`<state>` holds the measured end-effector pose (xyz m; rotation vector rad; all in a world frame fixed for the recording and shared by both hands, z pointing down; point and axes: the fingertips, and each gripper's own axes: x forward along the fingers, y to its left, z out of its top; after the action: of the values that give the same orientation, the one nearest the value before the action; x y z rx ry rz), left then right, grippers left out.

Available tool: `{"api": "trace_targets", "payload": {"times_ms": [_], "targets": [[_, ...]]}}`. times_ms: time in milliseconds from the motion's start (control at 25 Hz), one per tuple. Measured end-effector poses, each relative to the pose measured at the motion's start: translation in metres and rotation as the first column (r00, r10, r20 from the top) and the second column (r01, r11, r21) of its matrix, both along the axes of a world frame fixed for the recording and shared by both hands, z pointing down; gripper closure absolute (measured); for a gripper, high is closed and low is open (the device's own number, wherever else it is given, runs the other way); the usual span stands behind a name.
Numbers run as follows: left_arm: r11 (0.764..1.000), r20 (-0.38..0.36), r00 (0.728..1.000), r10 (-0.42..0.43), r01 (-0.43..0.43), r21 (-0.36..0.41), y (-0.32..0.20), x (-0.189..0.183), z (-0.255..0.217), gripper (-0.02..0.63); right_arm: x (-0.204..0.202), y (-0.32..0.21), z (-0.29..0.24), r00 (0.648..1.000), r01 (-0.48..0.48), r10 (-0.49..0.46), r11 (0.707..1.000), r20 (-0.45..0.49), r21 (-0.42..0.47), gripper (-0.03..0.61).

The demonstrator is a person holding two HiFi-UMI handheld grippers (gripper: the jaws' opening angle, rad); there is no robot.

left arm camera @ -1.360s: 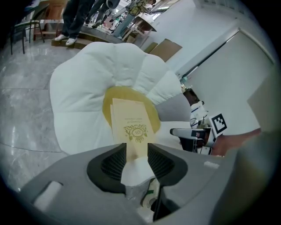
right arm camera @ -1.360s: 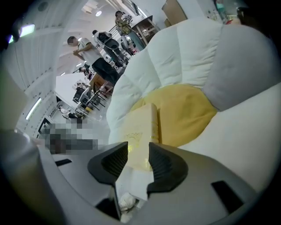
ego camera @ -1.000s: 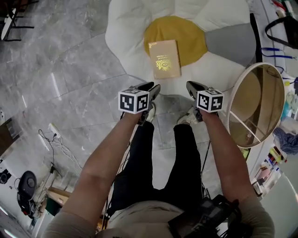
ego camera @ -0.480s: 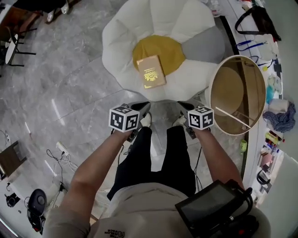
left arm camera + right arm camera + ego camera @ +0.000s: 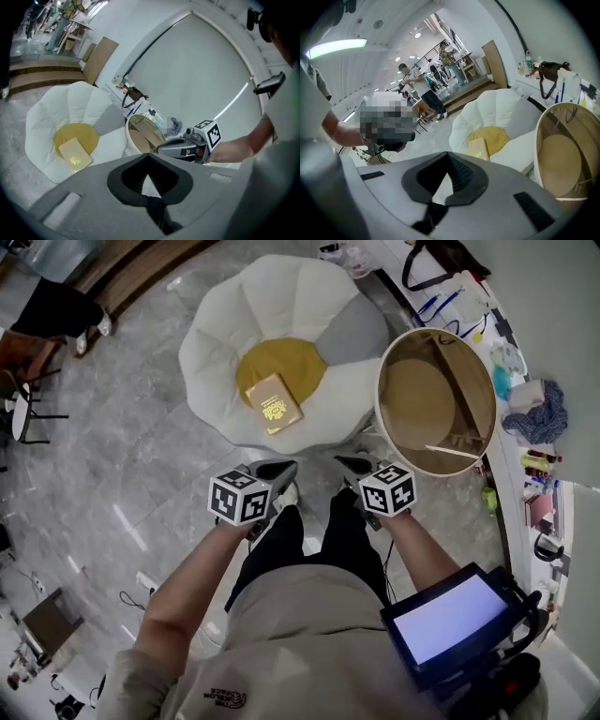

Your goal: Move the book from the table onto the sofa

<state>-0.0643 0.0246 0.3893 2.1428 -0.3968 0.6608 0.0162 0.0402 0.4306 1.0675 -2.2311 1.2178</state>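
Beige shirt (image 5: 281, 652) and black trousers (image 5: 309, 545) filled the near edge of the head view, seen from above on a standing person. A small lit screen (image 5: 450, 615) sat at the chest, to the right. Two bare forearms reached forward over grey marble floor (image 5: 122, 456).

The left gripper (image 5: 284, 468) and right gripper (image 5: 345, 464) were held side by side above the person's shoes, pointing forward and down, each with its black-and-white marker cube. In both gripper views the jaws were closed together, with nothing between them.

Just beyond the grippers was the sofa (image 5: 220, 352), a low white seat shaped like a flower with a yellow round centre and one grey petal. The book (image 5: 274, 404), tan with a gold design on its cover, lay flat on the sofa. It rested on the near edge of the yellow centre, overlapping onto the white, well apart from both grippers.

To the sofa's right stood the table (image 5: 412, 395), round with a white rim and a brown top, its edge near the grey petal. Past it, along the wall, a cluttered ledge (image 5: 525, 427) held cloth and small items too small to tell apart.
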Motion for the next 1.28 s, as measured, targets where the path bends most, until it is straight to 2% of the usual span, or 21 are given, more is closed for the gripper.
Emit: {"api": "trace_targets", "payload": {"times_ms": [280, 400, 600, 800, 960, 1280], "targets": [[0.982, -0.019, 0.987, 0.157, -0.154, 0.108, 0.025, 0.037, -0.074, 0.606, 0.027, 0.021, -0.071, 0.998, -0.065, 0.067, 0.994, -0.009, 0.092, 0.566], [0.972, -0.023, 0.98, 0.2, -0.195, 0.132, 0.04, 0.049, -0.09, 0.606, 0.039, 0.03, -0.09, 0.996, -0.091, 0.093, 0.989, -0.007, 0.118, 0.566], [0.956, -0.028, 0.963, 0.27, -0.264, 0.13, 0.062, 0.061, -0.106, 0.606, 0.05, 0.046, -0.115, 0.99, -0.137, 0.139, 0.98, -0.001, 0.144, 0.566], [0.928, -0.024, 0.941, 0.338, -0.329, 0.176, 0.069, 0.066, -0.124, 0.606, 0.05, 0.052, -0.136, 0.986, -0.166, 0.169, 0.97, 0.002, 0.179, 0.566], [0.906, -0.016, 0.926, 0.377, -0.365, 0.214, 0.074, 0.069, -0.134, 0.606, 0.049, 0.059, -0.151, 0.983, -0.182, 0.185, 0.963, 0.001, 0.2, 0.566], [0.898, -0.028, 0.921, 0.389, -0.373, 0.234, 0.077, 0.066, -0.144, 0.607, 0.047, 0.07, -0.166, 0.976, -0.209, 0.216, 0.951, -0.006, 0.228, 0.566]]}}
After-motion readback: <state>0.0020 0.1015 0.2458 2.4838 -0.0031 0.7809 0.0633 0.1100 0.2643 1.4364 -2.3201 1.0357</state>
